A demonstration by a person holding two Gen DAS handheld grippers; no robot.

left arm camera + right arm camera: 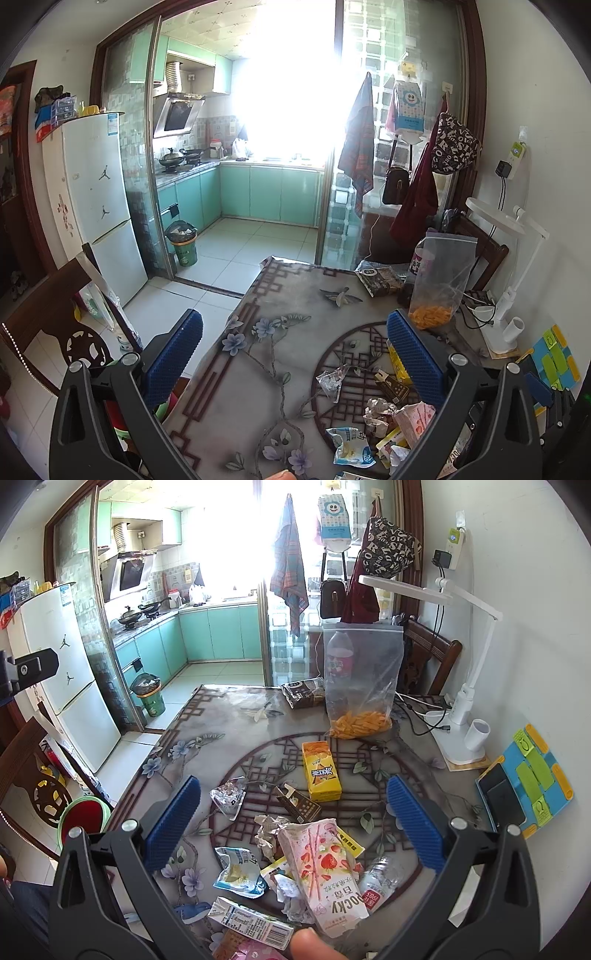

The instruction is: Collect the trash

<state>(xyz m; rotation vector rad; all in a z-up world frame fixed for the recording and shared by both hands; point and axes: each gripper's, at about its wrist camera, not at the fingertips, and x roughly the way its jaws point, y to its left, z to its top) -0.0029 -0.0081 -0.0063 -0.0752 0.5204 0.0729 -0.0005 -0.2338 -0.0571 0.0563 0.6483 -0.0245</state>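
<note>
Table (229, 738) littered: wrappers, Pocky box (325, 871), bottle (380, 882).

Floral-patterned table (229, 716), scattered wrappers (236, 871), yellow carton (320, 771), zip bag (360, 686), lamp (461, 709)

Grey tablecloth (229, 720) printed with dark brown lattice and pale purple flowers; at its near edge a pink Pocky box (325, 864) with red strawberries, a blue-and-white wrapper (236, 871), and toward the middle a yellow carton (320, 771) with orange snack pictures. Blue ribbed pads on black frames for both the left gripper (295, 354) and the right gripper (293, 823); orange snacks in a clear bag (360, 686) toward the far edge. Teal kitchen cabinets (266, 192), white fridge (99, 199) with small black figures, green bin (183, 245) beyond the table's far left corner
</note>
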